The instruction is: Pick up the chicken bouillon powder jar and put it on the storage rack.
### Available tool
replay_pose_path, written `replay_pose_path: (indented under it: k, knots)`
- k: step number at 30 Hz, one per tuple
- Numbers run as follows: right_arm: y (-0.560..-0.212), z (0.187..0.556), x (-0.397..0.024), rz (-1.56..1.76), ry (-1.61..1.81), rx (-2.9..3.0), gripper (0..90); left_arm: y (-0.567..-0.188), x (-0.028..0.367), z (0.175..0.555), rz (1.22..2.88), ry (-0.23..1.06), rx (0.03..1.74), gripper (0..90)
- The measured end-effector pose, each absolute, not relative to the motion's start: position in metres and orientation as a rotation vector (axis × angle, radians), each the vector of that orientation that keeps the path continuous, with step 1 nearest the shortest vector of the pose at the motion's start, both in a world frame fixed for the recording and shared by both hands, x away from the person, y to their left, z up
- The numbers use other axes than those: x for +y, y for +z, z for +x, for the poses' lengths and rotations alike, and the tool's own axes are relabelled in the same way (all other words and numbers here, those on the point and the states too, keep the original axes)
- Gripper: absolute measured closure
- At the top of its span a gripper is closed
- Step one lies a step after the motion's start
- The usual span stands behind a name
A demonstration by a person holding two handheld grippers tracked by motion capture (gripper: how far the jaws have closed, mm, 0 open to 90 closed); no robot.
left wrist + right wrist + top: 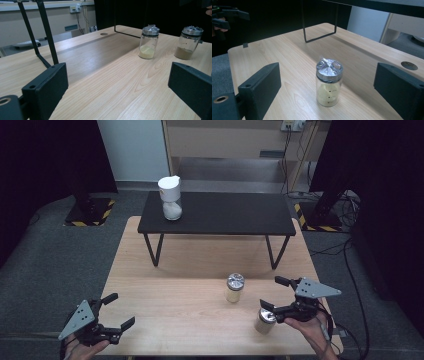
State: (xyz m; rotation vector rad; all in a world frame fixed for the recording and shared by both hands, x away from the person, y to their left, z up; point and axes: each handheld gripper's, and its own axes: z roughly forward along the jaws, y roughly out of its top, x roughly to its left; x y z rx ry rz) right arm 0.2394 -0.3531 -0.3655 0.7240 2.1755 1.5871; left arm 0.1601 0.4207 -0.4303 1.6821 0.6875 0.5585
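Jaws of the right gripper [327, 87] gape around a jar of yellow powder [328, 82], untouched.

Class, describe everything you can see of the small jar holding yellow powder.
The small jar is clear glass with printed measure marks and a shiny silver cap. Pale yellow powder fills roughly its lower third. It stands upright and capped on the light wooden table, touching only the tabletop. It sits ahead of the right gripper, whose open jaws are clear of it.
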Motion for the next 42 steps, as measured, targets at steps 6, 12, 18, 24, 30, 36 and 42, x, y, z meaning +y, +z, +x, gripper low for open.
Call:
replay_pose_path:
  k: [6, 12, 18, 24, 30, 36, 42]
  knots:
    - [-0.364, 0.249, -0.348, 0.706, 1.584, 2.191, 9.6, -0.43, 0.421, 0.16, 1.683, 0.558, 0.687, 1.7]
    - [-0.363, 0.258, -0.341, 0.686, 1.577, 2.207, 10.4, -0.43, 0.421, 0.16, 1.684, 0.555, 0.687, 1.7]
    - [-0.361, 0.268, -0.33, 0.638, 1.544, 2.255, 9.7, -0.43, 0.421, 0.16, 1.684, 0.555, 0.687, 1.7]
    - [-0.355, 0.279, -0.32, 0.615, 1.481, 2.311, 5.3, -0.43, 0.421, 0.16, 1.685, 0.554, 0.687, 1.7]
    - [-0.351, 0.291, -0.311, 0.618, 1.436, 2.347, 4.6, -0.43, 0.421, 0.16, 1.685, 0.554, 0.687, 1.7]
    - [-0.351, 0.308, -0.302, 0.621, 1.414, 2.397, 4.9, -0.43, 0.421, 0.16, 1.687, 0.554, 0.688, 1.8]
    - [-0.35, 0.327, -0.292, 0.605, 1.369, 2.452, 6.8, -0.43, 0.421, 0.16, 1.687, 0.554, 0.688, 1.9]
